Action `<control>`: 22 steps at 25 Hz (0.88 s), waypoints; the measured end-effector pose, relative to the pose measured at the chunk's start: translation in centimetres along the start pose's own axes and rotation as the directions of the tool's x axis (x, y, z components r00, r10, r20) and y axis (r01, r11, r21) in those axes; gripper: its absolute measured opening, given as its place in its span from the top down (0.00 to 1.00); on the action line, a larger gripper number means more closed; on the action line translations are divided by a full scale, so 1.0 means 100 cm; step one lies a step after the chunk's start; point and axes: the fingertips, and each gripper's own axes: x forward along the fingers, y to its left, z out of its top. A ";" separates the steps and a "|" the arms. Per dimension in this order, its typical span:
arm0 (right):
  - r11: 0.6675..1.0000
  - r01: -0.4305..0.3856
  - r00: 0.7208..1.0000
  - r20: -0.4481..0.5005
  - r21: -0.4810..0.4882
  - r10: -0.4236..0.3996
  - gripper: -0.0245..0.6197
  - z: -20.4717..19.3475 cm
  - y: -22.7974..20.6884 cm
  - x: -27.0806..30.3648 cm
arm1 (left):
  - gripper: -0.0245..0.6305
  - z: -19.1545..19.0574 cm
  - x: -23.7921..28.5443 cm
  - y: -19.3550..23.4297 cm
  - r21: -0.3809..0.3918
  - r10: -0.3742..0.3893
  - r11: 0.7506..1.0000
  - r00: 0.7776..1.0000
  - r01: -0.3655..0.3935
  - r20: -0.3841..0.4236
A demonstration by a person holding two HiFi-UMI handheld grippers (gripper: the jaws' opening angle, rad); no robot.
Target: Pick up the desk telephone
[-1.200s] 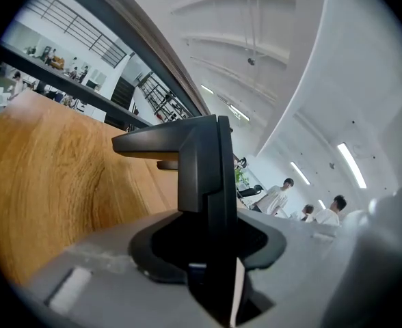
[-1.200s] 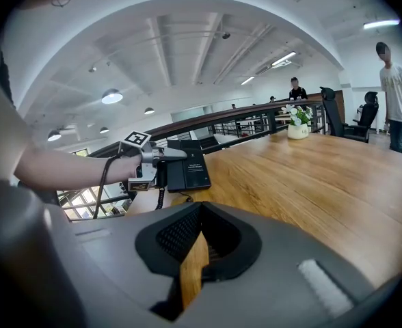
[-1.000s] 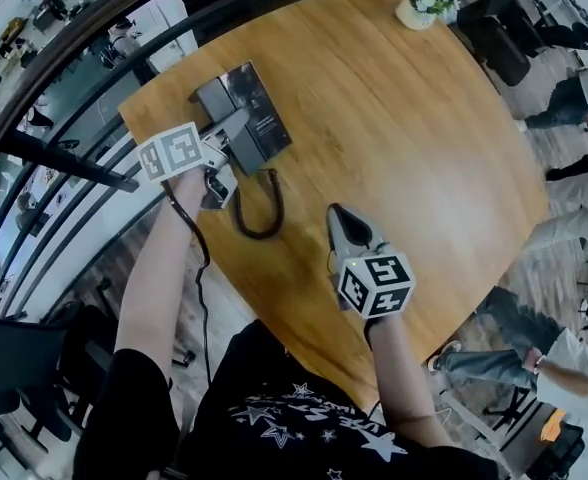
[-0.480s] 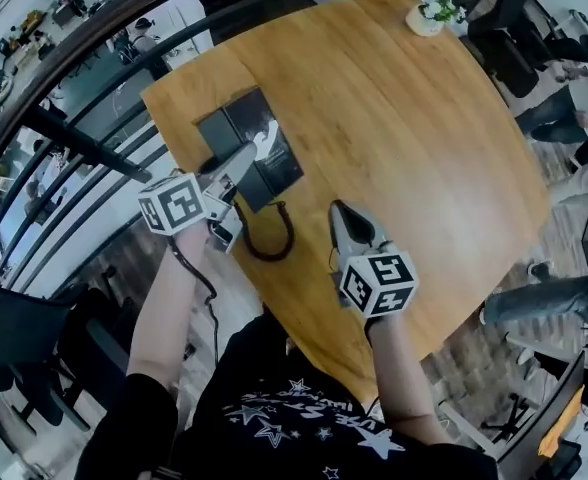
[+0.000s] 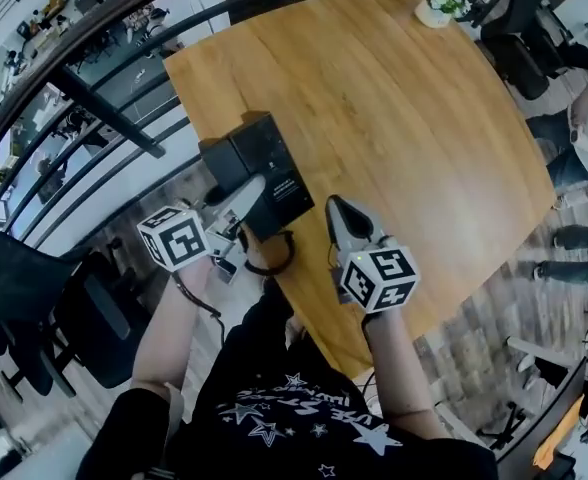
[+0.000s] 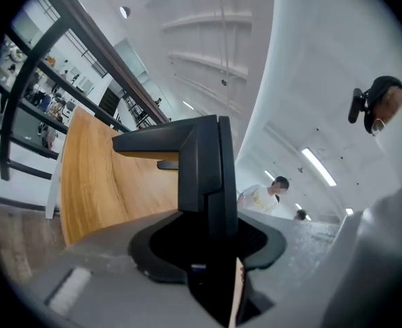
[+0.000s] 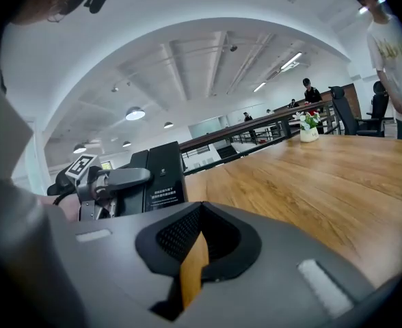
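The black desk telephone [image 5: 261, 171] is off the wooden table [image 5: 404, 108], over its near left edge, with a printed label showing. My left gripper [image 5: 242, 194] is shut on its near edge. In the left gripper view the telephone's [image 6: 204, 166] dark body stands upright between the jaws of the left gripper [image 6: 208, 251]. Its coiled cord [image 5: 273, 255] hangs below toward the person. My right gripper [image 5: 336, 210] hovers just right of the telephone, jaws together and holding nothing. From the right gripper [image 7: 197, 251] view, the telephone [image 7: 157, 176] and the left gripper [image 7: 116, 179] are at the left.
A small potted plant [image 5: 436, 6] stands at the table's far corner. A black railing [image 5: 104, 118] runs along the left edge, with a dark chair [image 5: 19, 308] beside it. People stand past the table at the right [image 7: 392, 53].
My left gripper has carried the telephone back along the table's left edge toward the person and raised it. The right gripper has kept its place beside it.
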 end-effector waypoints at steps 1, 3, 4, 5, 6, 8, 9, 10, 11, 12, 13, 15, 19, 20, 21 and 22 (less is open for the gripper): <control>1.000 -0.004 1.000 0.002 -0.002 0.004 0.96 -0.002 0.004 -0.009 | 0.70 -0.008 -0.007 -0.008 -0.010 -0.003 1.000 1.000 0.003 0.002; 1.000 -0.011 1.000 0.004 -0.007 0.011 0.96 -0.008 0.010 -0.029 | 0.70 -0.028 -0.019 -0.023 -0.034 -0.014 0.999 1.000 0.014 0.003; 1.000 -0.013 1.000 0.006 -0.010 0.013 0.96 -0.011 0.011 -0.039 | 0.70 -0.038 -0.023 -0.030 -0.049 -0.020 0.999 1.000 0.020 0.006; 1.000 -0.015 1.000 0.008 -0.011 0.015 0.96 -0.013 0.012 -0.050 | 0.70 -0.048 -0.028 -0.037 -0.063 -0.025 0.998 1.000 0.026 0.011; 1.000 -0.016 1.000 0.010 -0.011 0.017 0.96 -0.016 0.011 -0.061 | 0.70 -0.058 -0.033 -0.043 -0.073 -0.027 0.997 0.999 0.028 0.017; 1.000 -0.021 1.000 0.014 -0.005 0.021 0.96 -0.020 0.011 -0.083 | 0.70 -0.075 -0.042 -0.057 -0.083 -0.021 0.996 0.999 0.024 0.026; 1.000 -0.025 1.000 0.017 -0.004 0.025 0.96 -0.021 0.011 -0.093 | 0.70 -0.083 -0.046 -0.063 -0.087 -0.018 0.996 0.999 0.021 0.029; 1.000 -0.029 0.999 0.021 -0.006 0.029 0.96 -0.022 0.011 -0.102 | 0.70 -0.090 -0.050 -0.070 -0.091 -0.016 0.996 0.999 0.018 0.032; 0.999 -0.033 0.999 0.024 -0.010 0.034 0.96 -0.022 0.011 -0.111 | 0.70 -0.097 -0.054 -0.076 -0.095 -0.014 0.995 0.999 0.017 0.035; 0.999 -0.038 0.999 0.028 -0.015 0.039 0.96 -0.023 0.012 -0.121 | 0.70 -0.104 -0.058 -0.083 -0.098 -0.014 0.995 0.999 0.017 0.038; 0.999 -0.043 0.999 0.032 -0.020 0.044 0.96 -0.025 0.014 -0.130 | 0.70 -0.112 -0.064 -0.089 -0.101 -0.015 0.995 0.999 0.019 0.043; 0.998 -0.052 0.998 0.038 -0.031 0.053 0.96 -0.029 0.017 -0.147 | 0.70 -0.126 -0.074 -0.102 -0.102 -0.019 0.995 0.999 0.024 0.051; 0.996 -0.067 0.997 0.042 -0.065 0.070 0.96 -0.032 0.022 -0.174 | 0.70 -0.152 -0.091 -0.122 -0.121 -0.017 0.992 0.998 0.025 0.062; 0.995 -0.069 0.996 0.046 -0.070 0.073 0.96 -0.031 0.022 -0.180 | 0.70 -0.157 -0.095 -0.126 -0.123 -0.014 0.992 0.998 0.021 0.063; 0.995 -0.070 0.996 0.050 -0.074 0.074 0.96 -0.030 0.023 -0.185 | 0.70 -0.162 -0.098 -0.129 -0.122 -0.010 0.992 0.998 0.018 0.062; 0.995 -0.070 0.996 0.054 -0.076 0.074 0.96 -0.030 0.023 -0.191 | 0.70 -0.166 -0.101 -0.132 -0.124 -0.007 0.992 0.998 0.015 0.062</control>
